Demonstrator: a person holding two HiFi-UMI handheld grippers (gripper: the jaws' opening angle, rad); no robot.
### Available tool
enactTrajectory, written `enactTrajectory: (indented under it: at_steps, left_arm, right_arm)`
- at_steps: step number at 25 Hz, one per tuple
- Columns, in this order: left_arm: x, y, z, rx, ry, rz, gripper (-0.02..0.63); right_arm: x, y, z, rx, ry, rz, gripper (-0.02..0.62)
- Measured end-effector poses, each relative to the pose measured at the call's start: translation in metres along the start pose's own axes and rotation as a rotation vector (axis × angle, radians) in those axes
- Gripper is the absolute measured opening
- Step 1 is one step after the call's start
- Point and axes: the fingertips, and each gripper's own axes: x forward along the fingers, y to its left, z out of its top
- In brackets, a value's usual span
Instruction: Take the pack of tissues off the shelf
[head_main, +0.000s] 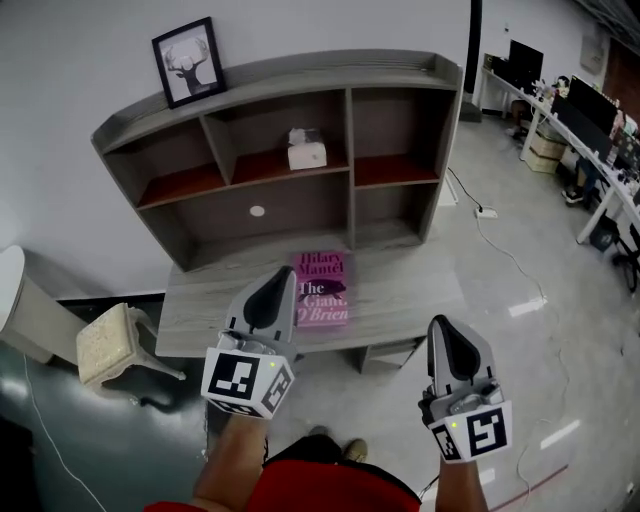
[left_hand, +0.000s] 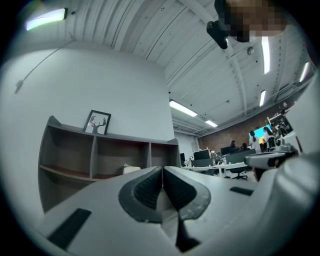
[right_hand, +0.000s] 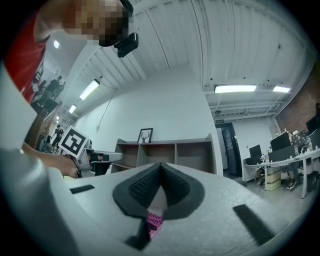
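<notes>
I judge this to be the very start of the job: the reach has not begun. The pack of tissues (head_main: 307, 150) sits in the upper middle compartment of the shelf (head_main: 300, 75), on that compartment's floor, untouched. Both of my tools hang low and near me, in front of the worktop (head_main: 200, 300) that carries the shelf.

The left claw (head_main: 285, 272) is pressed together with nothing between its pads. Its own view shows the two ribbed faces meeting in a thin line. The right claw (head_main: 438, 322) is likewise closed and empty. Through the small gap under its pads I see only a sliver of the pink book (head_main: 322, 288) that lies flat on the worktop.

In the head view the pack is at about 12 o'clock from the left claw, well apart and higher up. From the right claw it lies at about 11 o'clock, farther off. In the left gripper view its pale top peeks out at roughly 11 o'clock, just over the jaw's edge.

I think the left claw is the better placed. The next move calls for spreading it wide, then raising it and driving it forward into that middle compartment. It has to stay between the two upright dividers and straddle the pack before closing.
</notes>
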Motion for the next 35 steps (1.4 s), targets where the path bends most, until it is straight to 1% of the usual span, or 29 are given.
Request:
enactTrajectory:
  at_steps: [4,8,9,10,11,14,17,19,22,26,31,33,35]
  left_arm:
    - [0.041,0.002,-0.013,0.003,0.003,0.038,0.011]
    - [0.083,0.015,-0.024,-0.005,0.009,0.092,0.017]
    - [0.094,0.019,-0.026,-0.008,0.008,0.104,0.047]
    - [0.106,0.023,-0.028,-0.011,0.004,0.113,0.113]
    - [0.118,0.027,-0.030,-0.016,0.000,0.122,0.165]
    - [0.155,0.044,-0.036,-0.028,-0.008,0.157,0.231]
    - [0.190,0.066,-0.044,-0.039,0.008,0.209,0.312]
    - [0.211,0.083,-0.052,-0.049,0.021,0.249,0.351]
    - [0.240,0.108,-0.063,-0.059,0.048,0.302,0.379]
    - [0.274,0.133,-0.075,-0.038,0.105,0.361,0.410]
    - [0.304,0.148,-0.099,0.009,0.219,0.407,0.426]
    - [0.313,0.155,-0.107,0.031,0.244,0.432,0.431]
    - [0.318,0.161,-0.114,0.037,0.262,0.457,0.433]
  right_arm:
    - [0.009,-0.033,-0.011,0.003,0.016,-0.013,0.005]
    - [0.026,-0.061,-0.022,-0.007,0.033,-0.020,0.005]
    - [0.032,-0.068,-0.024,-0.012,0.035,-0.020,0.005]
    - [0.038,-0.076,-0.026,-0.018,0.037,-0.020,0.005]
    - [0.046,-0.083,-0.028,-0.025,0.038,-0.020,0.005]
    - [0.076,-0.105,-0.033,-0.043,0.047,-0.015,0.005]
    - [0.110,-0.124,-0.038,-0.053,0.057,-0.005,0.005]
    - [0.131,-0.133,-0.043,-0.063,0.065,0.008,0.005]
    - [0.159,-0.143,-0.051,-0.077,0.070,0.029,0.005]
    - [0.189,-0.154,-0.063,-0.076,0.080,0.049,0.005]
    - [0.215,-0.167,-0.073,-0.058,0.080,0.080,0.005]
    - [0.224,-0.172,-0.075,-0.055,0.076,0.103,0.005]
    - [0.232,-0.179,-0.078,-0.052,0.076,0.124,0.005]
